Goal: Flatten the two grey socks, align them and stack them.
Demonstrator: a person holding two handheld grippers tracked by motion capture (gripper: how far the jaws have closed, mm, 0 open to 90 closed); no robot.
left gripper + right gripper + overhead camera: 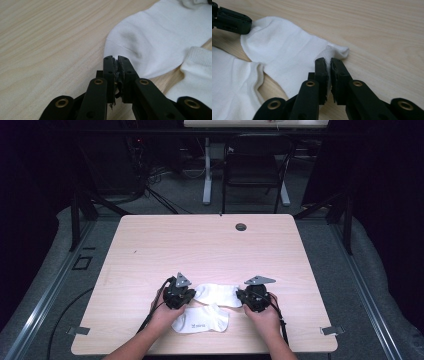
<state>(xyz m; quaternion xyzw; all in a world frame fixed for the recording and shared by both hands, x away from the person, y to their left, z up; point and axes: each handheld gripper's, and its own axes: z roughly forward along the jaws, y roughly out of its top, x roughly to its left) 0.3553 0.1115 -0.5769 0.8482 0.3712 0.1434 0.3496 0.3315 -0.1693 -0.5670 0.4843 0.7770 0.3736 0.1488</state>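
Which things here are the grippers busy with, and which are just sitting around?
In use:
- upper white sock, pinched at opposite ends by the left gripper and right gripper
- second white sock, lying just below it

Just there:
- wooden table
- black chair behind the table

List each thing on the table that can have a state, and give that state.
Far sock: flat on the table, pinched at both ends.
Near sock: flat, untouched, its heel meeting the far sock.
Left gripper: shut on the far sock's toe edge.
Right gripper: shut on the far sock's cuff.
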